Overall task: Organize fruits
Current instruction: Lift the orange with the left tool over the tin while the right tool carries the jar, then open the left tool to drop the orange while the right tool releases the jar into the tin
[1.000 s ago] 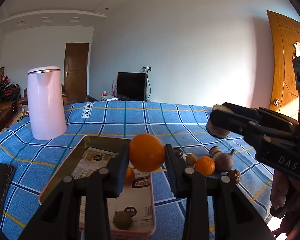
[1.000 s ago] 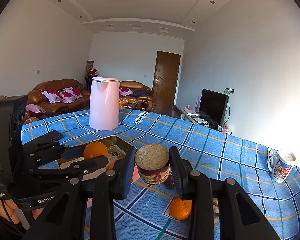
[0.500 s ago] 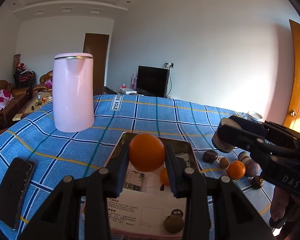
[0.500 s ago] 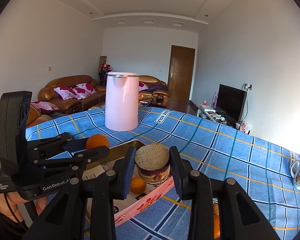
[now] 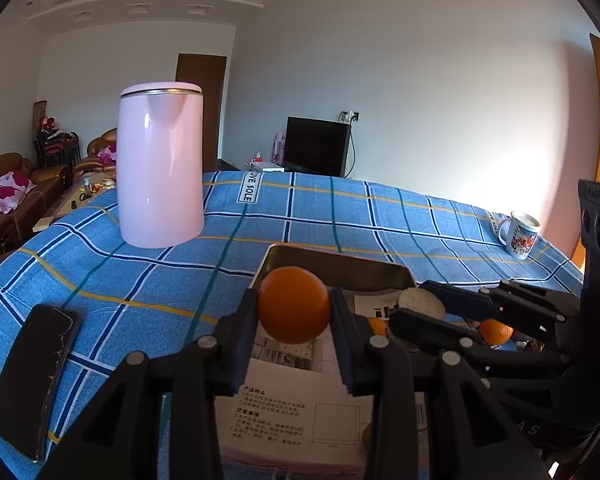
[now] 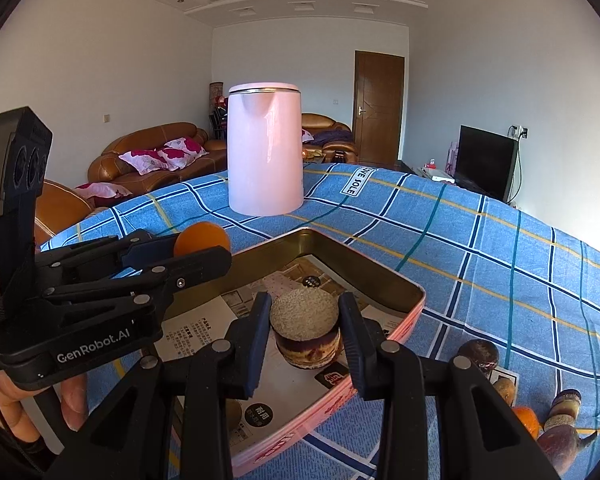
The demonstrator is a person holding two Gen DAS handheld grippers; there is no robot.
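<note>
Fruits carried over the tin tray (image 6: 410, 294)
An orange (image 5: 293, 305) is clamped in the left hand-held gripper (image 5: 294, 312), a cut mangosteen (image 6: 305, 328) in the right hand-held gripper (image 6: 305, 330); lowering and release are needed next.

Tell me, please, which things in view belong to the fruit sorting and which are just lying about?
Job:
- orange held in the left tool
- cut brown fruit piece held in the right tool
- paper-lined tin tray
- loose fruits on the cloth beside the tray

Lying about:
- pink kettle
- phone
- mug
</note>
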